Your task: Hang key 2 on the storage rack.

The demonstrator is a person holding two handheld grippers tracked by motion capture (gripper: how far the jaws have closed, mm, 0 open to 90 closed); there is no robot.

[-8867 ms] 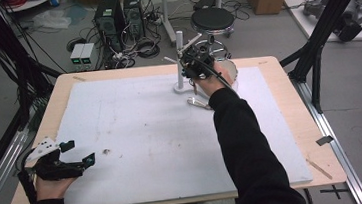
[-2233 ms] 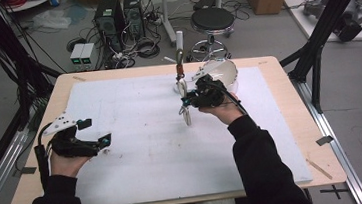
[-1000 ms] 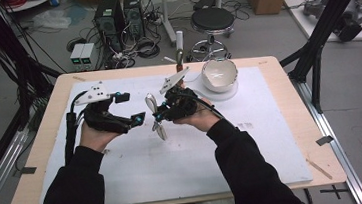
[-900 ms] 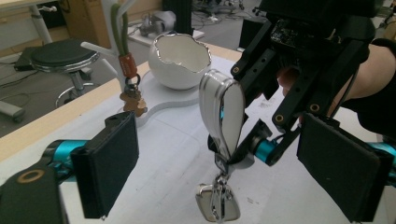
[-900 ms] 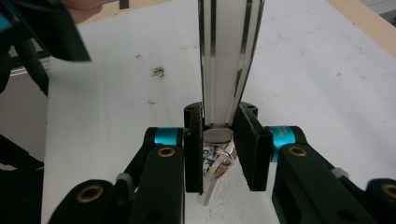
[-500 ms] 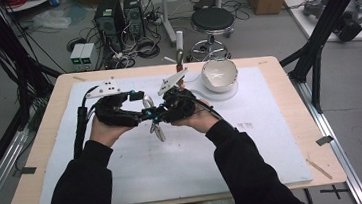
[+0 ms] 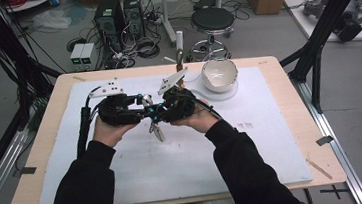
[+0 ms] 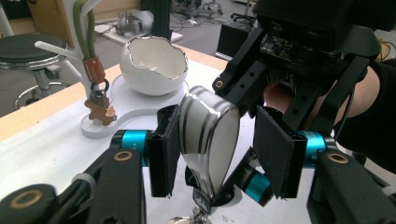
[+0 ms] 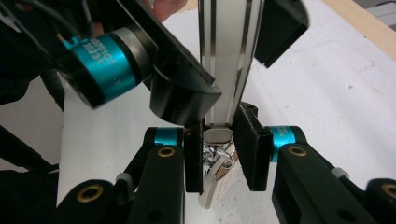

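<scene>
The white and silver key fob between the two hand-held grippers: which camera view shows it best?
The left gripper view: the key fob faces the camera, rounded top and silver stripes plain. The right gripper view shows its narrow lower end and metal clasp; the high view shows a small dangling shape.

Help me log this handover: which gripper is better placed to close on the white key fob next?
Left. Its gripper is open with the key fob's wide white body between its pads, touching one. The right gripper is already shut on the fob's metal clasp, so it can only hold steady.
</scene>
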